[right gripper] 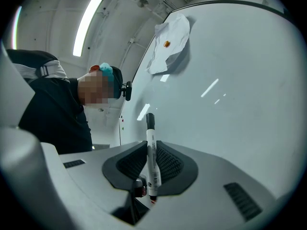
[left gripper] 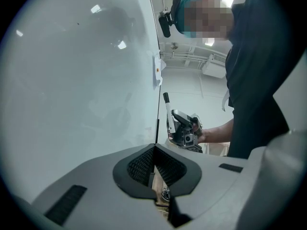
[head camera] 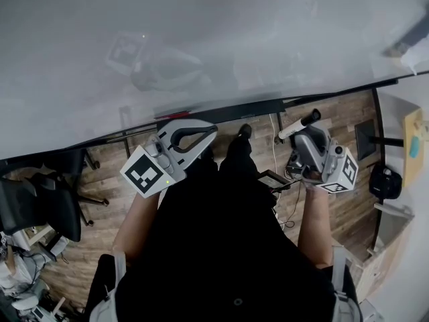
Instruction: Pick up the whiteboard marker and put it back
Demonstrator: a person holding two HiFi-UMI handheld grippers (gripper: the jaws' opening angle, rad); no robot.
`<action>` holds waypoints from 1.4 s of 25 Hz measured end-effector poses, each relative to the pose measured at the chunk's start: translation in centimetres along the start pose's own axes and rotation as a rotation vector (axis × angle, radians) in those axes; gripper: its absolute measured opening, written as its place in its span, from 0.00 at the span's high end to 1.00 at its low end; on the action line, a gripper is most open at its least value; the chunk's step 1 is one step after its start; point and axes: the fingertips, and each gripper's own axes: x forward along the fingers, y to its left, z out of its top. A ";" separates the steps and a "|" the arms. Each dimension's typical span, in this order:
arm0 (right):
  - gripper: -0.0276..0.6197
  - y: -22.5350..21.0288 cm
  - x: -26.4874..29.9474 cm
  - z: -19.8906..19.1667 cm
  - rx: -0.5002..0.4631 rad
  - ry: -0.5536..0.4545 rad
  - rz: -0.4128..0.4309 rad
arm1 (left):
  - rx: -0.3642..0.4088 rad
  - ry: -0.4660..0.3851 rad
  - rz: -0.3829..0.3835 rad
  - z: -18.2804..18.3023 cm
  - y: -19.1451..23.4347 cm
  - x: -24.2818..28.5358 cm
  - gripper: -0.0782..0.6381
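- The right gripper (right gripper: 149, 166) has its jaws clenched on the whiteboard marker (right gripper: 151, 145), pinching the white barrel between the dark ribbed pads.
- The marker stands roughly upright in the right gripper view. Its black cap pokes out past the jaws, and its other end sits down in the gap between them.
- The left gripper (left gripper: 154, 167) has its jaws pressed together with nothing between them. It is held up in front of the person's dark torso (head camera: 228, 247), well apart from the right gripper.
- The whiteboard (head camera: 201, 39) is just beyond both grippers. From the head view, the marker's capped end points towards its lower edge, and I cannot tell whether it touches.
- A crumpled white sheet (right gripper: 169, 42) is pinned high on the board by a small orange dot.
- Below lies a wooden floor (head camera: 110, 173), with a black office chair (head camera: 47, 203) off to the person's left.
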 end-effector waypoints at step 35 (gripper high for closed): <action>0.85 -3.5 4.1 -8.7 -0.459 0.554 -0.086 | -0.050 0.016 0.105 -2.6 1.0 -3.3 0.87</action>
